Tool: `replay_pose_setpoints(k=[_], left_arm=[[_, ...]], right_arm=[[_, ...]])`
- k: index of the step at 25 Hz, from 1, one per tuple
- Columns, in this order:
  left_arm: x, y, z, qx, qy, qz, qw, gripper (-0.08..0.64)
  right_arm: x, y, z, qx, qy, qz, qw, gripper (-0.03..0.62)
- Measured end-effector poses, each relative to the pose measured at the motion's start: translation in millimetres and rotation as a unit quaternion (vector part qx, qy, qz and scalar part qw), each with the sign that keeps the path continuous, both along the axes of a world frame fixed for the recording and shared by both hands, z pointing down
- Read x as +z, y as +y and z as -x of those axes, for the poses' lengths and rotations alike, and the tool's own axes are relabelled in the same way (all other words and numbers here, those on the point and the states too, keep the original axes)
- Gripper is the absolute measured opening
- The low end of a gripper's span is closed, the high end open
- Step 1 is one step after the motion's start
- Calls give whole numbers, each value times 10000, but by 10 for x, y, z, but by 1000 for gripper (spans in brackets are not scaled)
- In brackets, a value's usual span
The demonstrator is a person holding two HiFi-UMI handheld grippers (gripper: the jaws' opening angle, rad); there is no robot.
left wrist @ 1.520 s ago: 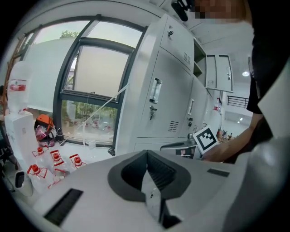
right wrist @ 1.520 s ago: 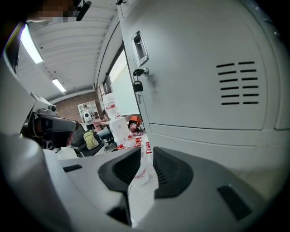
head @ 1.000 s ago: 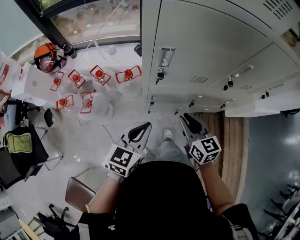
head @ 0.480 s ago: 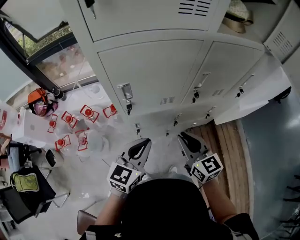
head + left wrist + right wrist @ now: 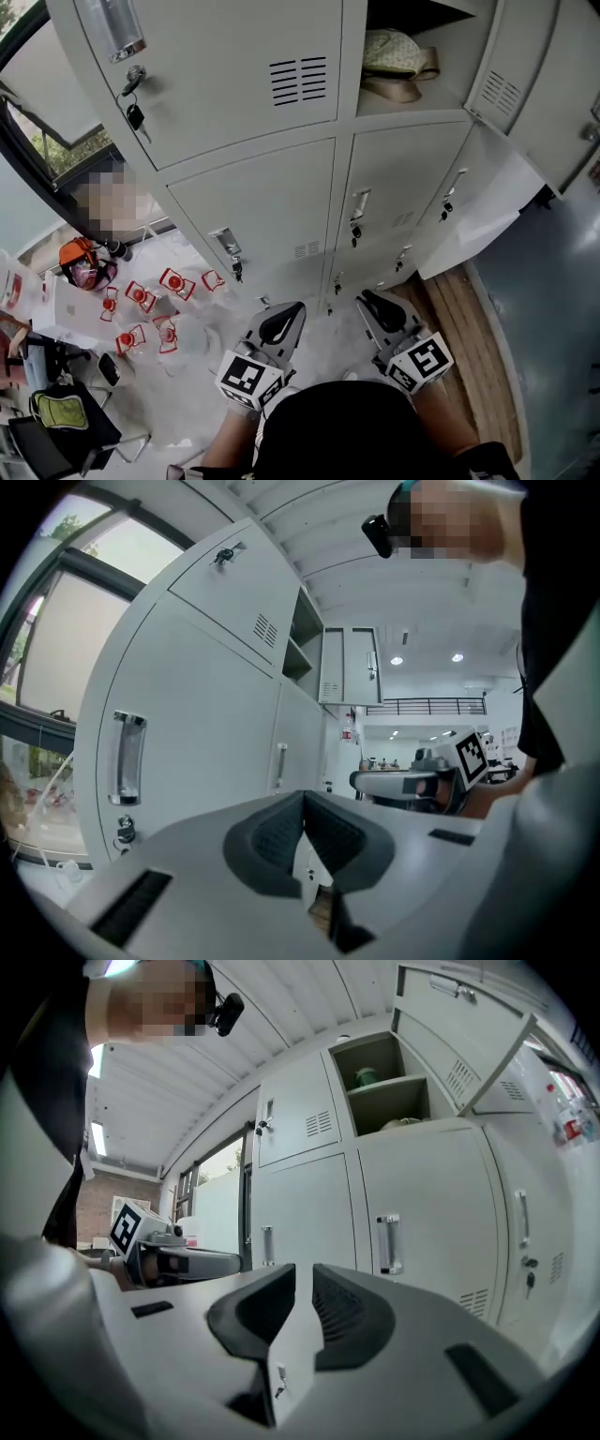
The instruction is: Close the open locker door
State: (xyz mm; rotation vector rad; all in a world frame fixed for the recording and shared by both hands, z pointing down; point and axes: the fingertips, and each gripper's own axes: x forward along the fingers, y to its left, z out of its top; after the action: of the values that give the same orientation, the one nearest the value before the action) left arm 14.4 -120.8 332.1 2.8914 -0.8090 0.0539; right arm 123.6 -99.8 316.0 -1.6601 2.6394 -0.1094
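Note:
A bank of grey lockers fills the head view. The upper right compartment point(image 5: 412, 52) stands open, with a tan hat or bag point(image 5: 394, 58) on its shelf. Its door point(image 5: 511, 66) is swung out to the right. In the right gripper view the open compartment point(image 5: 384, 1077) and its door point(image 5: 469, 1044) sit high up, well beyond the jaws. My left gripper point(image 5: 278, 323) and right gripper point(image 5: 382, 309) hang side by side low in front of the lockers, far below the open door. Both hold nothing; the left gripper point(image 5: 305, 799) has its jaws together, the right gripper point(image 5: 304, 1274) shows only a thin slit.
The closed doors carry handles, and keys point(image 5: 136, 114) hang from some locks. Water jugs with red handles point(image 5: 150, 305) stand on the floor at the left, near an orange helmet point(image 5: 80, 262) and a chair with a green bag point(image 5: 56, 412). A wooden strip point(image 5: 478, 319) runs at the right.
The head view has tilted upward, so the lockers slid down the picture and the open upper compartment came into sight. Both grippers stay low, side by side and shut.

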Motion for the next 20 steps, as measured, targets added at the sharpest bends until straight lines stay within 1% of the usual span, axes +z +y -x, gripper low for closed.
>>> replay_pose_setpoints(k=[5, 8, 13, 20], left_arm=[[-239, 13, -60, -44, 66, -266, 9996, 21], [-316, 0, -88, -65, 107, -345, 9993, 21], [-355, -15, -102, -115, 109, -432, 9989, 21], [-332, -73, -29, -220, 92, -372, 9990, 21]], right_arm=[[-232, 64, -104, 1, 31, -259, 9997, 74], [-292, 59, -126, -52, 18, -345, 9994, 74], [-322, 33, -94, -152, -61, -416, 9990, 74], [-265, -32, -49, -187, -45, -397, 9990, 72]])
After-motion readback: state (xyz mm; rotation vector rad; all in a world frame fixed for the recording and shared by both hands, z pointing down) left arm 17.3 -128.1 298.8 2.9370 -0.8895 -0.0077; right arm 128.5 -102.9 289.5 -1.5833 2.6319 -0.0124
